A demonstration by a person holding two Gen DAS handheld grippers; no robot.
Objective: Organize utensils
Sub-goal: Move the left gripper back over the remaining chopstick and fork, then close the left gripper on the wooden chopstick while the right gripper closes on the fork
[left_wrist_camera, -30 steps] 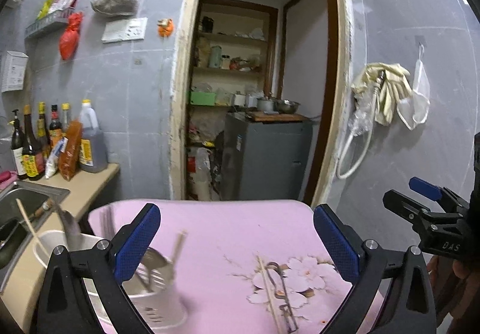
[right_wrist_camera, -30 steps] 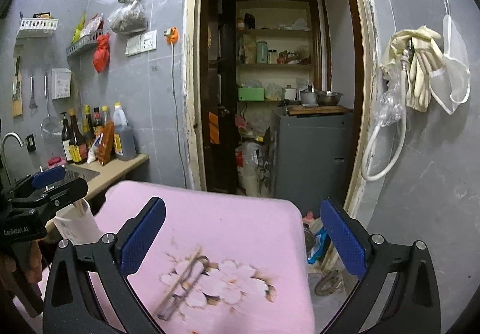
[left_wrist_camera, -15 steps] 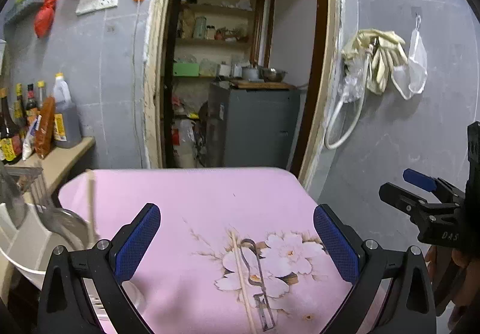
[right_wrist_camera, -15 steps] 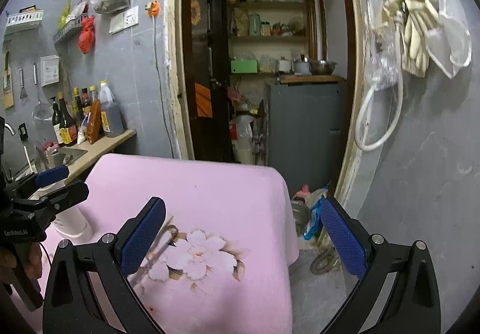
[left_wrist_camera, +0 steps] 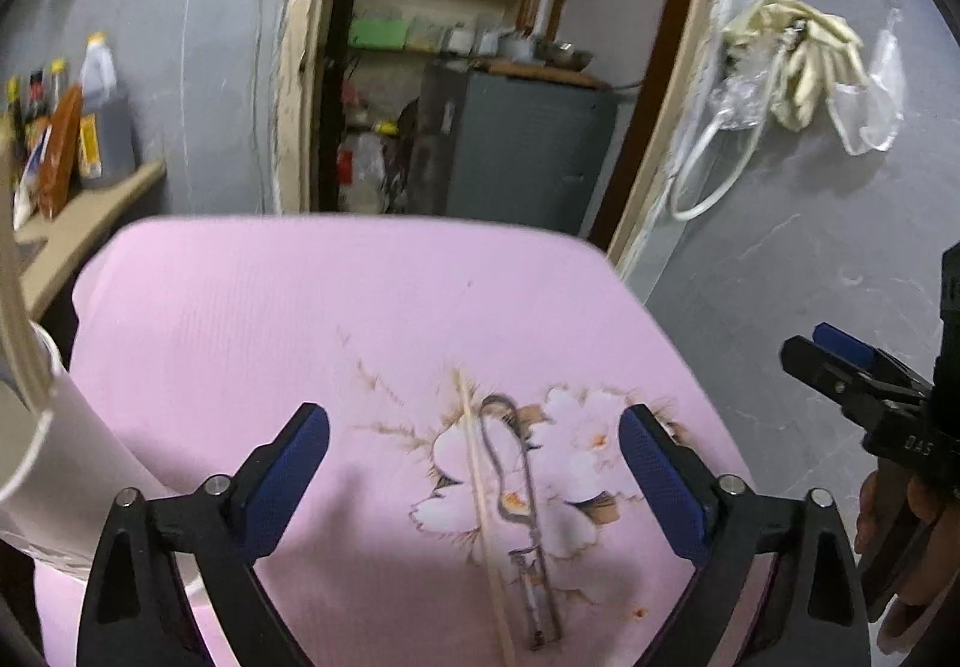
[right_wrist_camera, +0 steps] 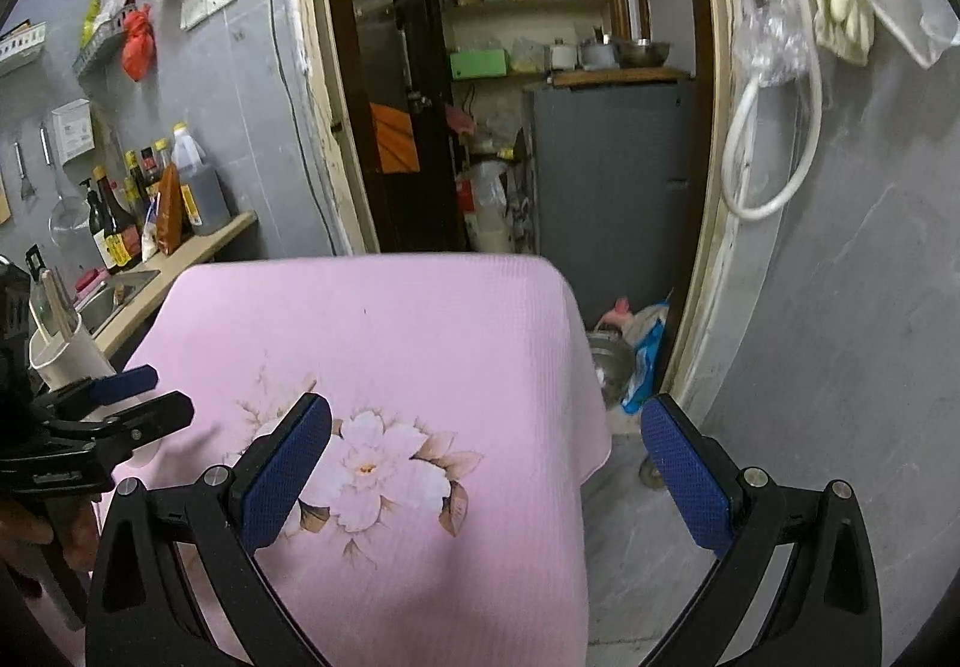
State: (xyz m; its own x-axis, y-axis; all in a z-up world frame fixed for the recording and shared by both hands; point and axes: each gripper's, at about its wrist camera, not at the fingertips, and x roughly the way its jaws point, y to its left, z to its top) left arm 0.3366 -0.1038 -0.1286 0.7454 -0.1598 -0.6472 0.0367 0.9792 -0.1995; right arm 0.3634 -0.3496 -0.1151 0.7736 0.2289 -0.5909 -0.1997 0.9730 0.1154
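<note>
The chopstick (left_wrist_camera: 480,493) lies flat on the pink cloth of the table (left_wrist_camera: 252,319), on the printed white flower, and the metal peeler (left_wrist_camera: 521,505) lies just beside it on its right, almost parallel, maybe touching it near the lower end; I cannot tell this for sure. I judge the chopstick to be light, stiff and thin, so it can roll or slip between the pads, and I would take it near its middle, across its length. The peeler looks like thin wire and sheet metal, also light, a little slippery; its straight handle part seems the better place to hold than the loop. My left gripper (left_wrist_camera: 474,481) hangs above both things with the jaws wide apart and nothing in them. My right gripper (right_wrist_camera: 486,463) is also wide and empty, to the right of the flower, over the cloth edge. Left of the flower stands the white utensil holder (right_wrist_camera: 66,355) with some utensils inside; in the left wrist view it is cut off and blurred. The near ends of the chopstick and peeler run out of the picture.
</note>
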